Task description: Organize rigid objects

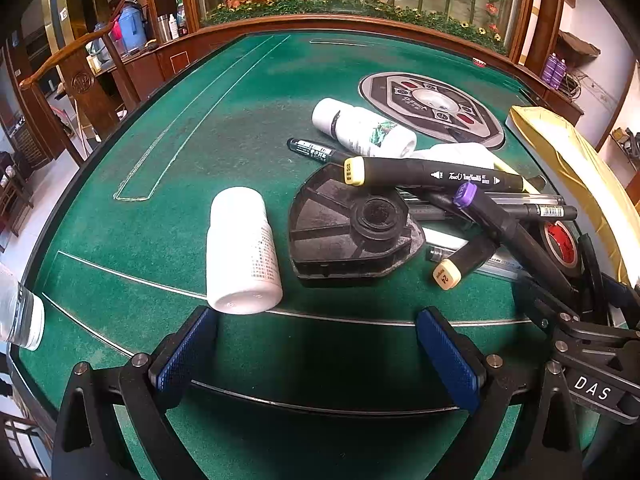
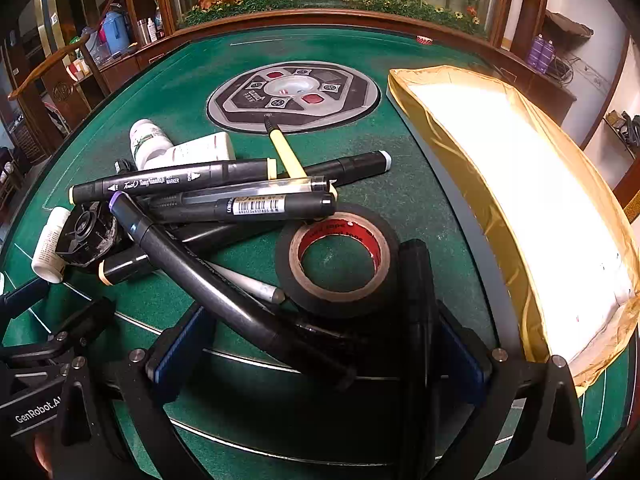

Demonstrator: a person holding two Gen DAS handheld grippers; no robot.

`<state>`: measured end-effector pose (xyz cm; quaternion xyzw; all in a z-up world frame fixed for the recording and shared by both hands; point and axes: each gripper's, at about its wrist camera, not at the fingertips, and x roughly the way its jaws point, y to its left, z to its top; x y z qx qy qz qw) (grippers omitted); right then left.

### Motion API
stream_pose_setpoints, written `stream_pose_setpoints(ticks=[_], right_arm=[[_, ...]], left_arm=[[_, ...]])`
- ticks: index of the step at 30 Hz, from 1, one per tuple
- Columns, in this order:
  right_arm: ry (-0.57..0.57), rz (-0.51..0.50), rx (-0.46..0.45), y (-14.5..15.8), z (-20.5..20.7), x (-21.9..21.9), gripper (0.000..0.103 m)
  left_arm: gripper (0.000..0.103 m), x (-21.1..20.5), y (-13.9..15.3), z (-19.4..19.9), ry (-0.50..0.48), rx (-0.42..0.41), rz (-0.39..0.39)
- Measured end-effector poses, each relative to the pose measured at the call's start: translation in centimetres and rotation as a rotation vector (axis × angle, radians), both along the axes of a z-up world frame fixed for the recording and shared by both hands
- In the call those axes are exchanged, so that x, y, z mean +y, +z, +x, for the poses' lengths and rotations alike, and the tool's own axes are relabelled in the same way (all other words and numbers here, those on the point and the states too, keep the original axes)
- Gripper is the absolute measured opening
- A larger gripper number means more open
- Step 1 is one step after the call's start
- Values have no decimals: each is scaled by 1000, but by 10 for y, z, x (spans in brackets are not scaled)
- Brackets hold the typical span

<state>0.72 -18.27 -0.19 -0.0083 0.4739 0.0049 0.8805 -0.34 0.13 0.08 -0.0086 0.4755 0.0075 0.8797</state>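
My left gripper (image 1: 318, 356) is open, low over the green felt. A white bottle (image 1: 240, 252) lies on its side just ahead of its left finger. Right of the bottle sits a black wedge-shaped plastic part (image 1: 348, 224). A heap of black markers (image 2: 208, 192) lies crisscrossed left of a roll of black tape (image 2: 340, 260). My right gripper (image 2: 322, 356) is open, and the near end of a purple-capped marker (image 2: 224, 292) rests between its fingers. Another black marker (image 2: 416, 300) lies along its right finger. Two more white bottles (image 1: 360, 128) lie behind the heap.
A box lined with yellow material (image 2: 452, 136) stands at the table's right side. A round control panel (image 2: 292, 92) sits in the table's centre. A clear bottle (image 1: 20, 316) pokes in at the left edge. Wooden furniture and a planter ring the table.
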Motion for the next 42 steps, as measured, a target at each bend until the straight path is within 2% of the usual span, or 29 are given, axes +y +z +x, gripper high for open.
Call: stream_pose_setpoints(ticks=[42], right_arm=[[-2, 1, 0, 0, 0, 0, 103]], left_arm=[[102, 2, -2, 0, 15, 7, 0]])
